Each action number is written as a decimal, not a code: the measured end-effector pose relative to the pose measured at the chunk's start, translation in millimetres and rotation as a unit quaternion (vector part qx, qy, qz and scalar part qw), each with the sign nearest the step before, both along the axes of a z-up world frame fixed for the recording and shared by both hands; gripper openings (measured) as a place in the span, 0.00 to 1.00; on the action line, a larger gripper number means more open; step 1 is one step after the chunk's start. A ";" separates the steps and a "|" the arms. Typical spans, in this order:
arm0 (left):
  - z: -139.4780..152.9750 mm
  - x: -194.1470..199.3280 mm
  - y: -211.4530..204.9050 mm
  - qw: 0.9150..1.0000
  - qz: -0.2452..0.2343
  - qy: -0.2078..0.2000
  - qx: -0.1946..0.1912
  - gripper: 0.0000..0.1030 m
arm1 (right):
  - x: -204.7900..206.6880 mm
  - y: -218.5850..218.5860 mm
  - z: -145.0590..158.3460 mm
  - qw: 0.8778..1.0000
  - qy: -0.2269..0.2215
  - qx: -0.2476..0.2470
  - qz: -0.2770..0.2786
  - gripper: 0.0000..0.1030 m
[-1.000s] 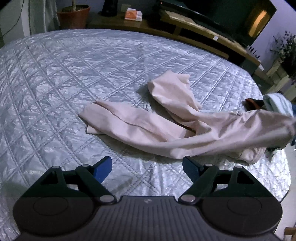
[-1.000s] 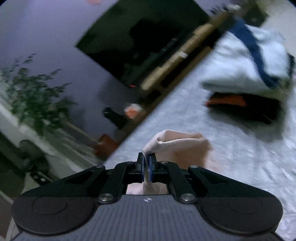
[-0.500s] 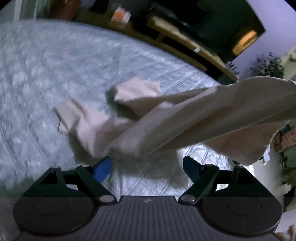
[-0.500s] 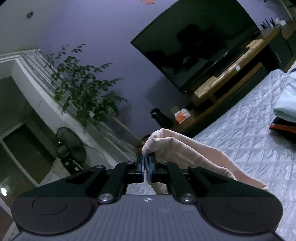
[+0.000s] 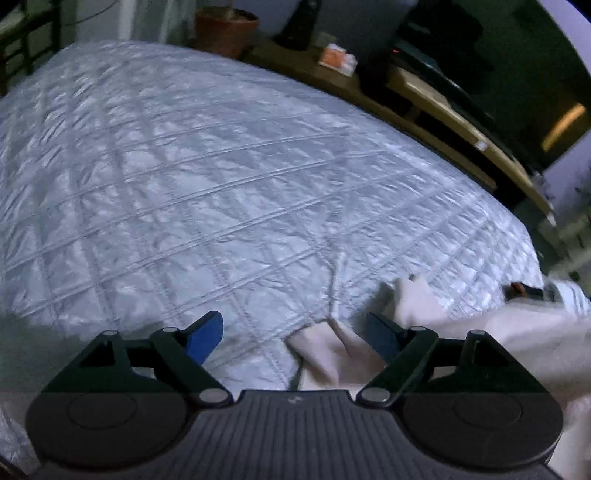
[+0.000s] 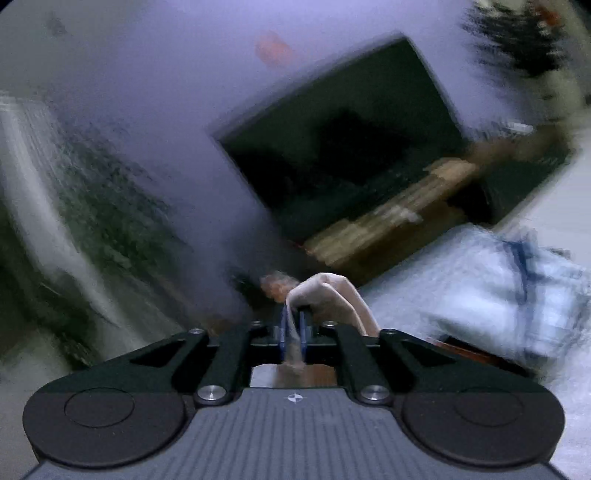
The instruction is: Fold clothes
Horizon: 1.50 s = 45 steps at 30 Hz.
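Note:
A pale pink garment point(image 5: 461, 332) lies bunched at the near right of the quilted grey bedspread point(image 5: 221, 184). My left gripper point(image 5: 293, 336) is open and empty, low over the bed, with a fold of the garment between and behind its right finger. My right gripper point(image 6: 291, 328) is shut on a fold of the same pink garment point(image 6: 332, 291) and holds it up, tilted toward the wall. The rest of the garment is hidden below the right gripper.
A pile of white and blue clothes point(image 6: 509, 288) over something orange and dark sits on the bed at the right. A wooden TV bench point(image 5: 443, 103) and a dark TV point(image 6: 340, 147) stand beyond the bed. A terracotta pot point(image 5: 225, 29) is at the far edge.
The right gripper swung and tilted with the garment still pinched; its view is now blurred. The garment has been dragged to the near right of the bed, and the left gripper sits lower beside it.

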<state>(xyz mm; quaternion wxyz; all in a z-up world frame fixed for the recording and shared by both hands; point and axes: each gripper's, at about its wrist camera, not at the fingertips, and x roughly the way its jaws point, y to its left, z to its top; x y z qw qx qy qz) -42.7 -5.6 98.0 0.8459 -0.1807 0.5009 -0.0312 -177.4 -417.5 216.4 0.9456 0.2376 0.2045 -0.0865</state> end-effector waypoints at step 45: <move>-20.0 8.4 45.6 0.996 0.021 0.078 -0.044 0.80 | 83.6 222.5 -151.6 0.870 0.081 -0.223 0.432 0.01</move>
